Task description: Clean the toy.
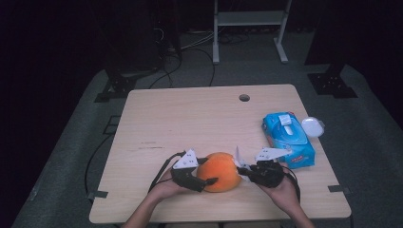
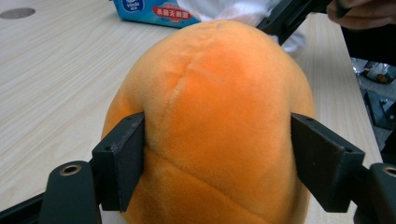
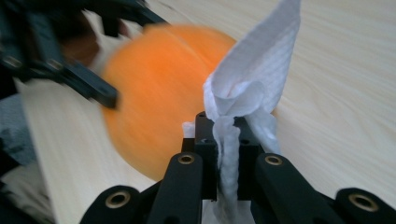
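Left gripper (image 2: 217, 154) first: its two black jaws are clamped on either flank of the orange plush fruit (image 2: 210, 121), pads pressing right into the fuzzy fabric, the stitched seam running up between them. From the high view, that left gripper (image 1: 205, 178) comes in at the plush fruit (image 1: 219, 171) from the left side, the person's left hand (image 1: 166, 187) wrapped under it.

Over to the right gripper (image 3: 227, 140): jaws pinched tight on a white wipe (image 3: 250, 79), which is twisted into a cord between the pads and fans out above them in a crumpled flag. In that view the wipe sits just in front of the plush, which is blurred there. From above, the right gripper (image 1: 244, 170) is hard against the right side of the fruit, the wipe (image 1: 239, 159) poking up between them; whether it touches the plush I cannot tell.

The plush sits near the front edge of the table (image 1: 190, 118), roughly midway along it. Farther out, a blue pack of wipes (image 1: 288, 138) lies by the right edge, with a small white lid (image 1: 312, 126) just beside it at that edge. A round hole (image 1: 244, 98) sits near the far edge.
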